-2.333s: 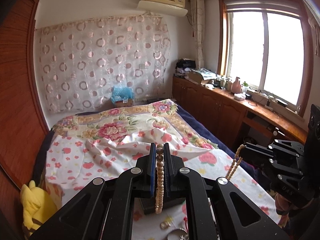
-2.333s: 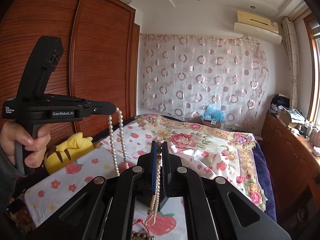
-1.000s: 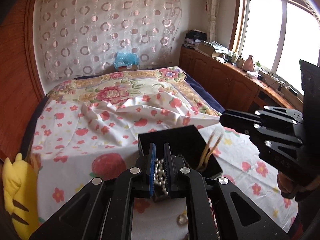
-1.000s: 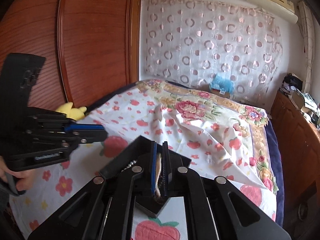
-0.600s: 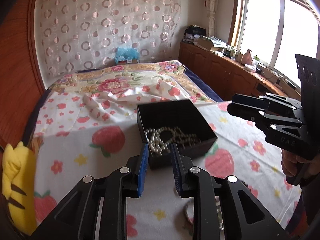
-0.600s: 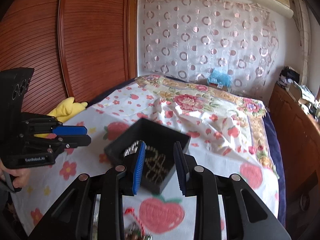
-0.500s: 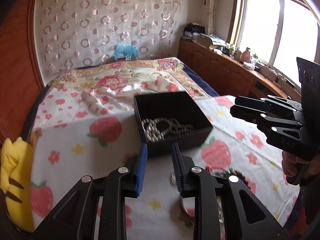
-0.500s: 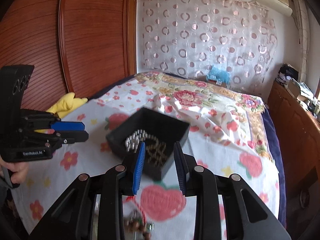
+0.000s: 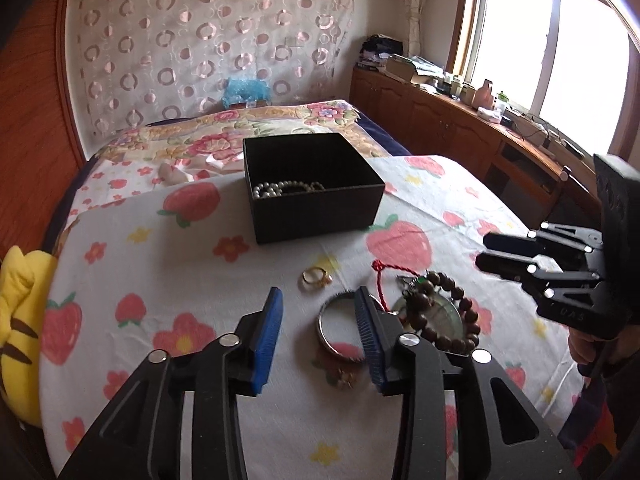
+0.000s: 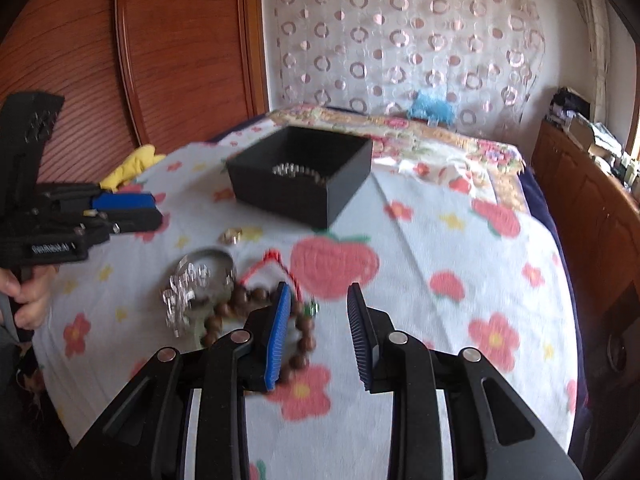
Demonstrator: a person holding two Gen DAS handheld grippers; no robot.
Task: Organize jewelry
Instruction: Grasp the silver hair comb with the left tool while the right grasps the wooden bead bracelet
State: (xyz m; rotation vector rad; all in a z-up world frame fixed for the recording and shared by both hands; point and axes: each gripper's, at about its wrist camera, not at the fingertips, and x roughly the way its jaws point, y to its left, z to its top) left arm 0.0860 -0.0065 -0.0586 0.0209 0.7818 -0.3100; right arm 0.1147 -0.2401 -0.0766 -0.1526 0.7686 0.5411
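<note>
Both hand-held grippers, left (image 9: 318, 308) and right (image 10: 316, 304), gape empty

One black box (image 9: 316, 200) sat on the bed (image 9: 168, 280), with one pearl string (image 9: 276, 189) in it — how many loops it made could not be told. Loose on the bed lay one gold ring (image 9: 316, 278), one silver bangle (image 9: 340, 328), one brown bead bracelet (image 9: 448, 312) and one red cord (image 9: 380, 280). A small sparkly piece (image 10: 184, 292) lay by the bangle — too blurred to count its parts. Two claws were in view: the left (image 9: 318, 336) and the right (image 10: 318, 336). One yellow plush toy (image 9: 20, 332) lay at the bed's edge.
</note>
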